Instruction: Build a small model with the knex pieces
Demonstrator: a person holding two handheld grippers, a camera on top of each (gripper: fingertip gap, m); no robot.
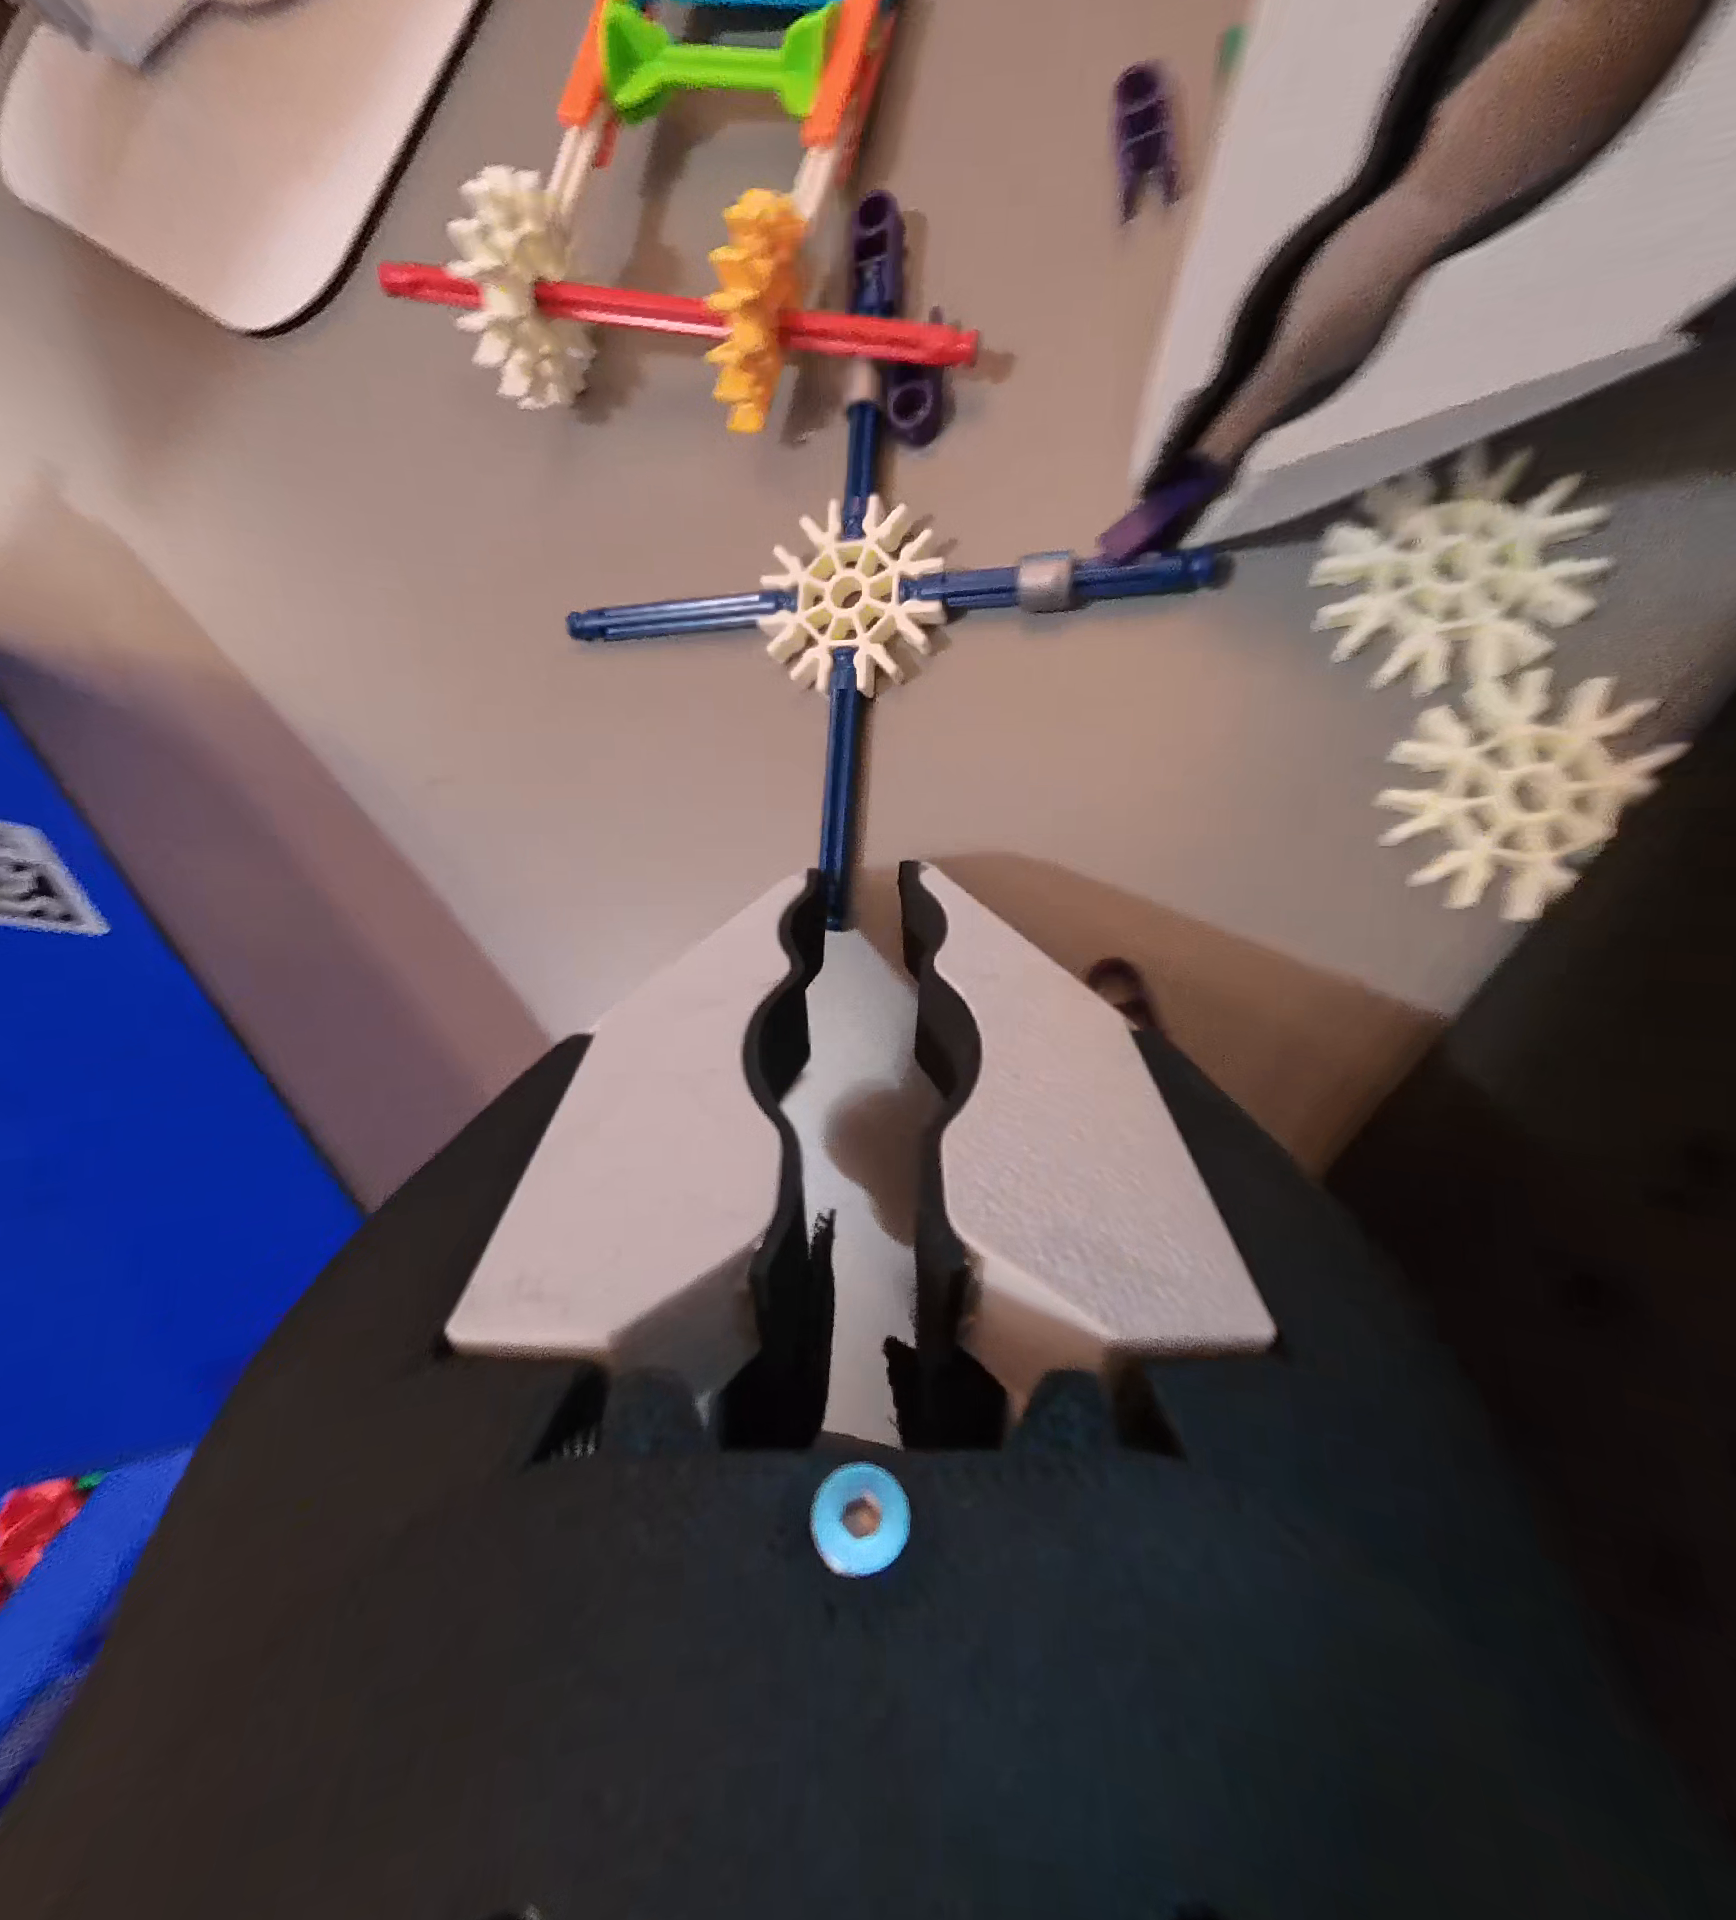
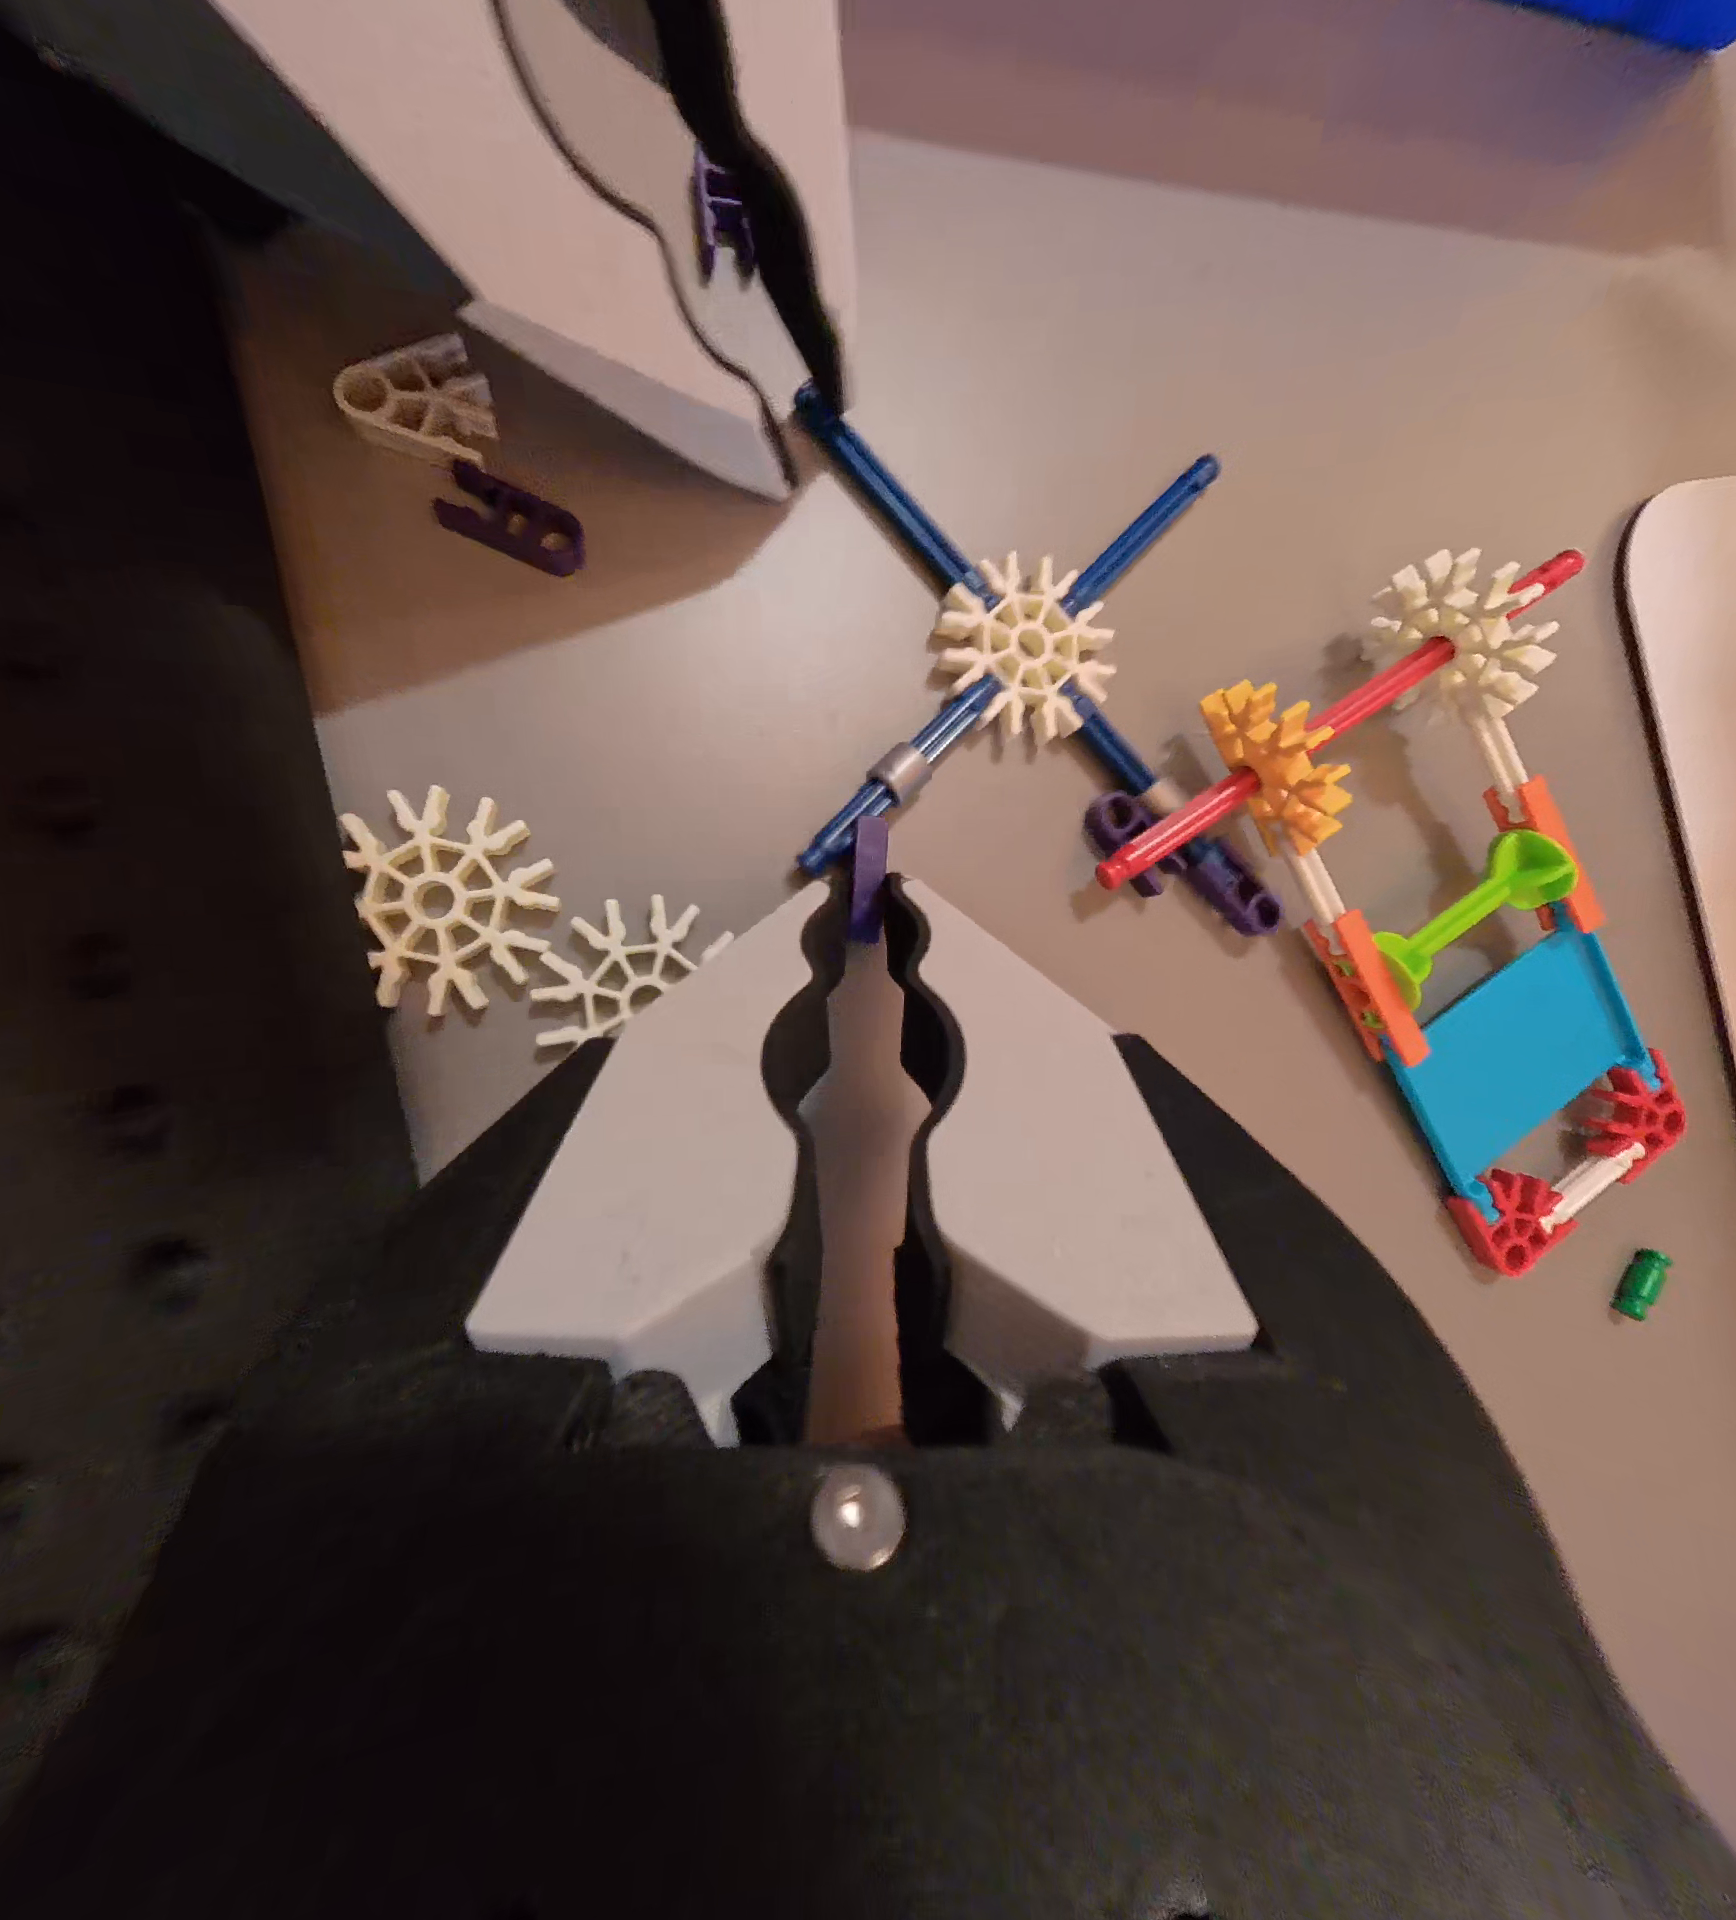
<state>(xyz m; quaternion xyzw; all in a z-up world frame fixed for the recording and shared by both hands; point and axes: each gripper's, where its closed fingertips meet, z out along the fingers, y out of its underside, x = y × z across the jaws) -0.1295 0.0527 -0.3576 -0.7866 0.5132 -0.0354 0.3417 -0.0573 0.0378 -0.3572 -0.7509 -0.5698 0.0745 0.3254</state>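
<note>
Two tools show, the left tool (image 1: 859, 883) and the right tool (image 2: 859, 894). Cream snowflake connectors number four: one at the hub of the cross (image 2: 1025, 644), one on the red rod (image 2: 1461, 634), and two loose ones side by side (image 2: 443, 899) (image 2: 625, 977). One orange snowflake connector (image 2: 1279, 774). Four dark blue rods meet at the hub (image 1: 838, 790), with one silver sleeve (image 1: 1046, 584) on one of them. One red rod (image 1: 677, 312). Purple clips: at least four can be told apart (image 2: 869, 878) (image 2: 516, 525) (image 2: 718, 213) (image 2: 1118, 821). One green spool piece (image 2: 1477, 920), one light blue panel (image 2: 1513, 1049), one small green cylinder (image 2: 1641, 1283), one blue bin (image 1: 64, 1039).
</note>
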